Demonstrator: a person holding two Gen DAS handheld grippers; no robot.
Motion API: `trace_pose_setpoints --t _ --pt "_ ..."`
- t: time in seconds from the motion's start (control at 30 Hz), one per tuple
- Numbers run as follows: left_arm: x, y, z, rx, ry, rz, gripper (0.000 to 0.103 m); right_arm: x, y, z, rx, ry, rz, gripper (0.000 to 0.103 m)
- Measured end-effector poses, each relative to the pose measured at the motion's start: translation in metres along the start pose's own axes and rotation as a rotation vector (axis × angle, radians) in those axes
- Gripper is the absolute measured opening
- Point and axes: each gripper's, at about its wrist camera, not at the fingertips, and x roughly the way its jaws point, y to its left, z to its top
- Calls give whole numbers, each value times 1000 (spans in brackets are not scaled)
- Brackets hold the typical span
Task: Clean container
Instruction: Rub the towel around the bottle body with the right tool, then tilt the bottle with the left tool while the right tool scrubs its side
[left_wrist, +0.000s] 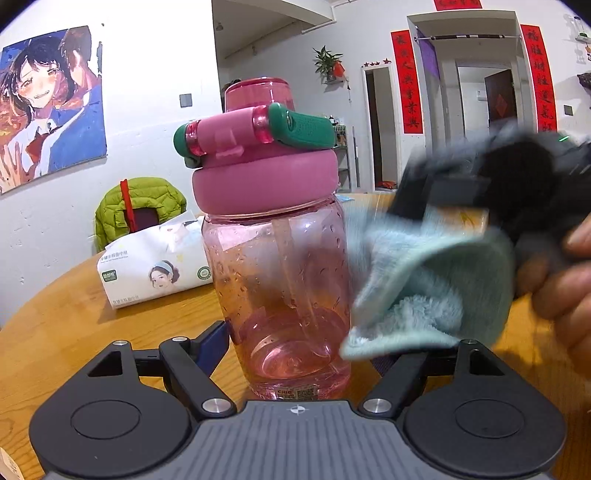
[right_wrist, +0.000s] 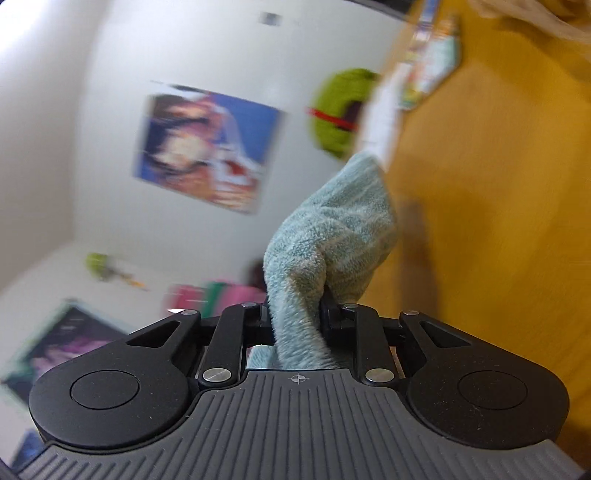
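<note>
Left wrist: pink bottle (left_wrist: 277, 266) upright on bench (left_wrist: 74, 317), clamped low between left tongs (left_wrist: 295, 354). Hard, wet, slippery. Blue cloth (left_wrist: 424, 295) touching its side.

Right wrist: right tongs (right_wrist: 295, 314) pinched on soft cloth (right_wrist: 332, 236).

A lived-in home is indicated by an anime poster (left_wrist: 51, 107) hung on a white wall, red couplets (left_wrist: 406, 81) framed around a doorway, a green jacket (left_wrist: 140, 206) draped on a chair, and a tissue pack (left_wrist: 155, 266) laid on the wooden tabletop (left_wrist: 74, 325).
</note>
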Motion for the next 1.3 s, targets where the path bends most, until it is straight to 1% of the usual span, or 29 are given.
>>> trace_pose_setpoints --t 0.03,0.1,0.13,0.3,0.33,0.4,0.5,0.6,0.63,0.77,0.87,0.97,1.03,1.13,1.23,1.3 --pt "0 -1 0 4 1 3 75 5 -3 -1 -2 17 -62 23" --pt "0 -1 0 3 0 3 75 6 -3 -1 -10 17 -76 24" --pt "0 0 0 1 -1 2 75 2 -1 -1 -12 0 -27 24" --pt "-1 -1 0 3 -4 -11 75 -27 10 2 -7 -97 318 24" --pt "-1 -1 0 5 -5 -11 75 -27 10 1 -2 -94 323 24" --pt "-1 -2 0 8 -5 -10 75 -25 8 0 8 -79 296 24" --pt "-1 -1 0 6 -4 -16 75 -13 3 -1 -2 -39 135 24" --pt "-1 -4 0 10 1 -4 75 -1 -2 -1 -14 3 -37 24" --pt "-2 -4 0 3 4 6 77 0 -1 -1 -26 -1 -47 24" --pt "-15 -16 3 -8 -15 91 79 -12 6 -1 -74 -95 20 25" --pt "-20 -25 2 -8 -8 96 79 -18 7 3 -82 -152 56 26" --pt "-19 -32 0 29 1 97 80 -17 5 5 -72 -123 77 27" --pt "-18 -29 -1 30 -5 85 81 -11 6 2 -79 -75 76 27" --pt "-15 -20 -1 18 -17 67 83 -8 16 -4 -125 -70 44 27" --pt "-9 -8 0 10 -27 48 79 -10 17 -8 -115 -59 26 27" --pt "-6 -4 0 9 -30 21 79 -8 18 -10 -122 -51 6 27"
